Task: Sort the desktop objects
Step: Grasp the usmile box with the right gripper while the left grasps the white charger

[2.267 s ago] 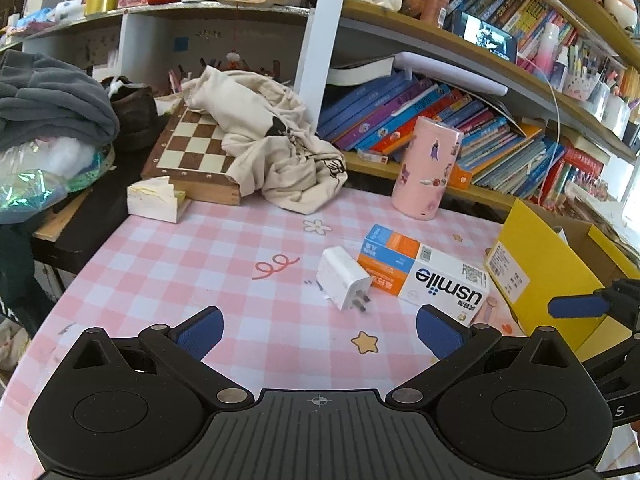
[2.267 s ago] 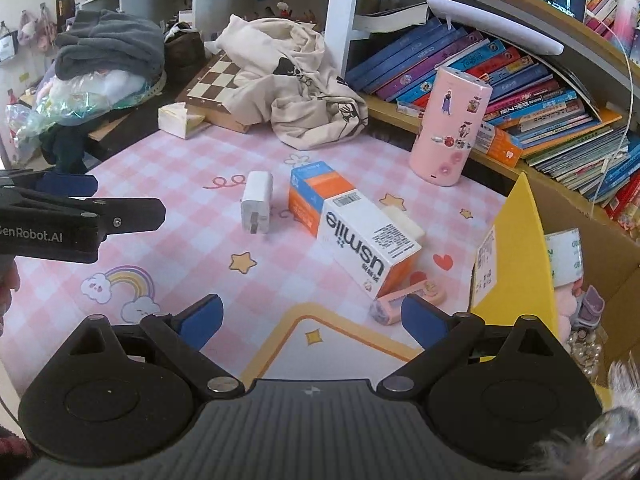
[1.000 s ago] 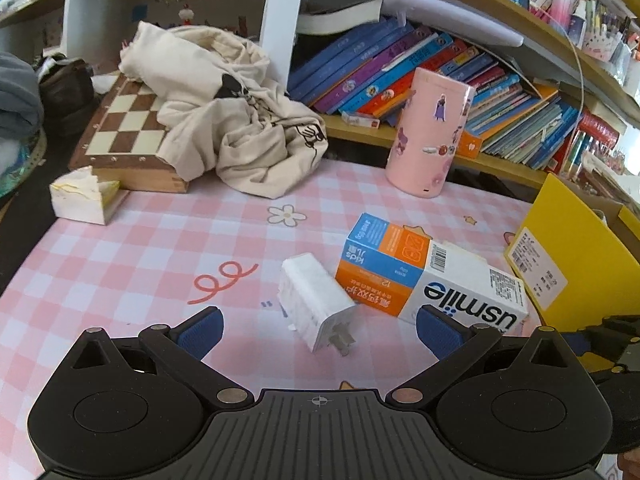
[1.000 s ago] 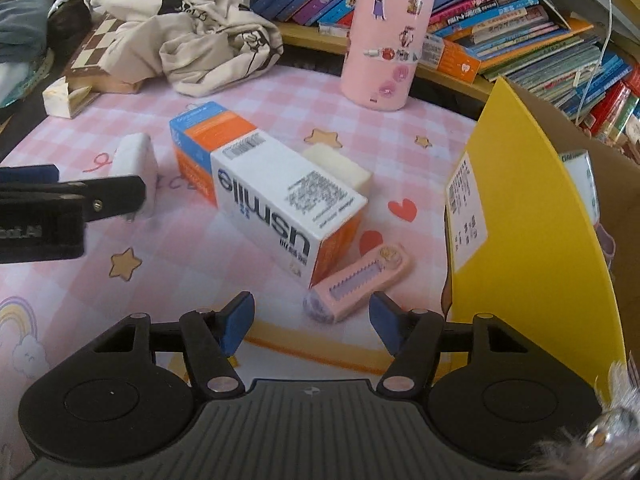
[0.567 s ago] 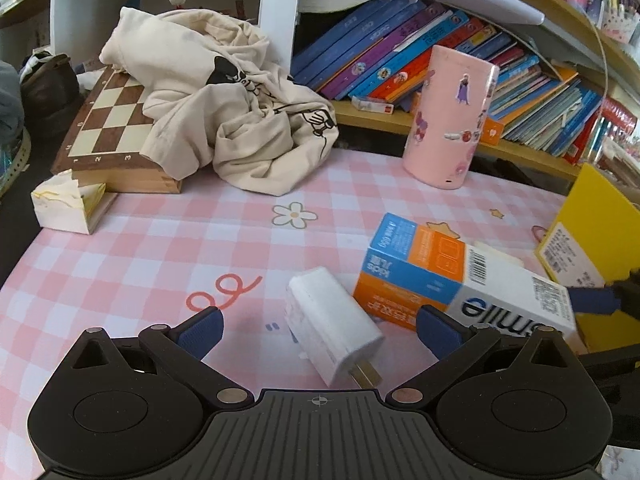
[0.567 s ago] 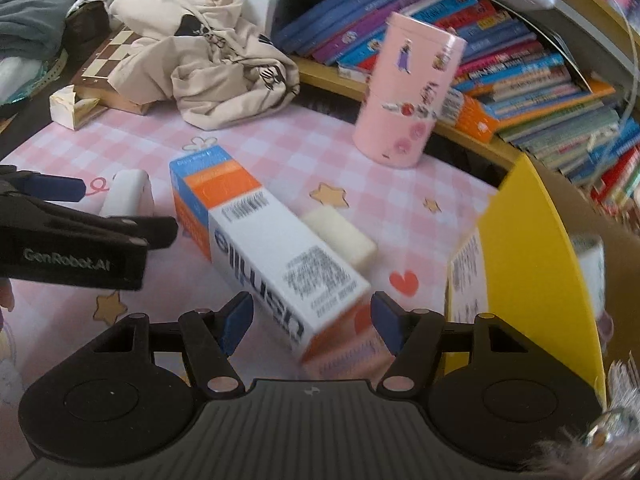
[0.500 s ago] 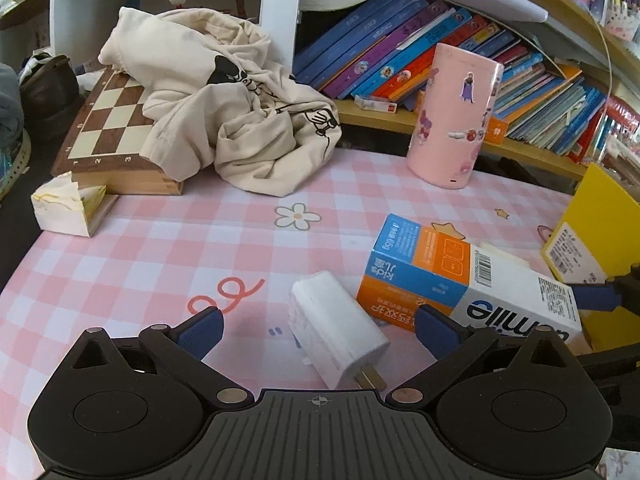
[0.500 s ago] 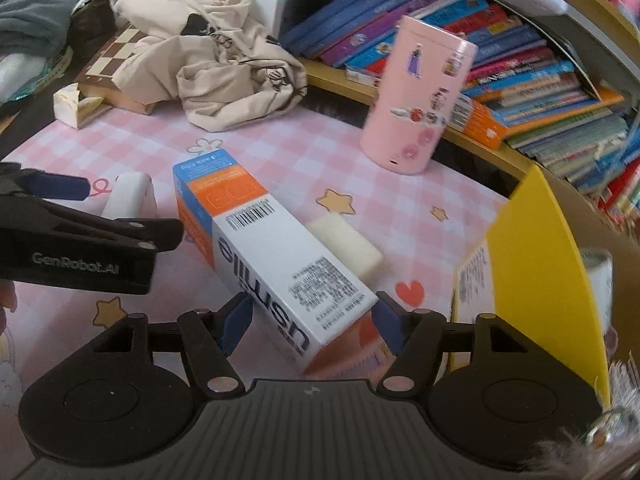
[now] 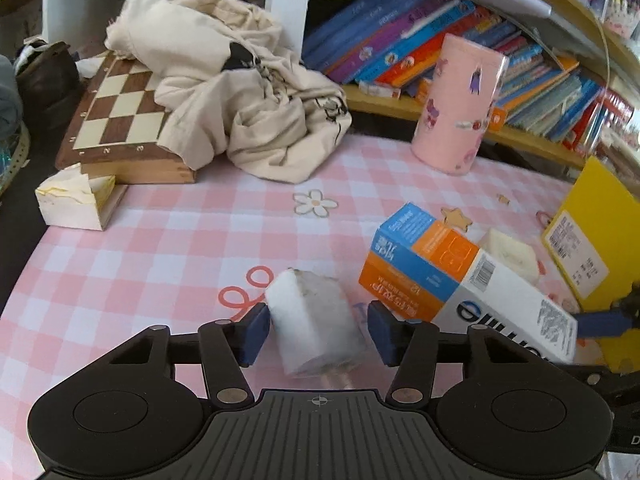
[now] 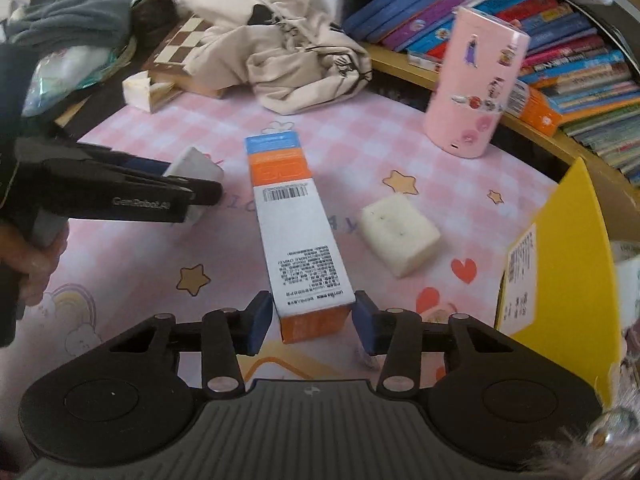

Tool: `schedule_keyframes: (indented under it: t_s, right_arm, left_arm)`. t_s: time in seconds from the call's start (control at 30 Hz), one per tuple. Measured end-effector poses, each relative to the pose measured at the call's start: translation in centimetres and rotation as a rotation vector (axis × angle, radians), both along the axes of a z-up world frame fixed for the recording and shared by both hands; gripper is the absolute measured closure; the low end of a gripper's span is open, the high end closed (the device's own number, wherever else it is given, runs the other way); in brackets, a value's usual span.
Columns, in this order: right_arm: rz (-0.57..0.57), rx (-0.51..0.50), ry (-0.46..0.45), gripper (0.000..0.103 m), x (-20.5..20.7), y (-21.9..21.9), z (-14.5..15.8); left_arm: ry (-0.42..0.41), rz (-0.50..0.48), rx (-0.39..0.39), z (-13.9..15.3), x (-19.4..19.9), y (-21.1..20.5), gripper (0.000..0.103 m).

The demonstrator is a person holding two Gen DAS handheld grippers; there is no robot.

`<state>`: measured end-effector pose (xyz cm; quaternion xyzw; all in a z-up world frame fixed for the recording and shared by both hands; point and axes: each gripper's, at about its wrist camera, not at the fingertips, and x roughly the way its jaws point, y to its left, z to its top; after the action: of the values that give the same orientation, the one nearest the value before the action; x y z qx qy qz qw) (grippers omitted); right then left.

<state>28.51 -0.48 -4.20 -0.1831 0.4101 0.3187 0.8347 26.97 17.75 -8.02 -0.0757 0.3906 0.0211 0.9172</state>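
A white plug charger [image 9: 316,322] lies between the fingers of my left gripper [image 9: 316,330], whose left pad touches it while a small gap shows at the right pad. The charger also shows in the right wrist view [image 10: 194,168]. My right gripper [image 10: 314,320] is shut on the near end of the white, orange and blue usmile box [image 10: 294,232], which also shows in the left wrist view [image 9: 460,284]. A white foam block [image 10: 400,232] lies right of the box.
A yellow-flapped cardboard box [image 10: 560,264] stands at the right. A pink cylinder [image 10: 478,84] stands at the back by the bookshelf. A beige cloth [image 9: 240,100], chessboard [image 9: 116,116] and torn tissue box [image 9: 76,200] are at the back left.
Both grippers moved forward and closed in: the left around the charger, the right onto the usmile box. The box has turned, end toward the right gripper.
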Motion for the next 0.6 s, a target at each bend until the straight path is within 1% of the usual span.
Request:
schedule_keyframes:
  t_s: [0.1, 0.17, 0.23, 0.53, 0.6]
  right_arm:
    - [0.037, -0.012, -0.013, 0.058, 0.8, 1.0, -0.3]
    - [0.067, -0.028, -0.015, 0.055, 1.5, 1.9, -0.6]
    - [0.094, -0.043, -0.016, 0.054, 2.1, 2.7, -0.9]
    - [0.191, -0.101, -0.031, 0.054, 4.0, 5.8, -2.0]
    - [0.197, -0.104, -0.021, 0.055, 4.4, 5.9, -2.3]
  left_arm:
    - [0.021, -0.011, 0.004, -0.3, 0.6, -0.2, 0.052]
    - [0.023, -0.021, 0.021, -0.4, 0.9, -0.5, 0.055]
    - [0.023, -0.029, 0.041, -0.4, 1.0, -0.8, 0.057]
    - [0.017, -0.071, 0.120, -0.7, 0.8, -1.3, 0.060]
    - [0.013, -0.073, 0.125, -0.7, 0.7, -1.3, 0.060]
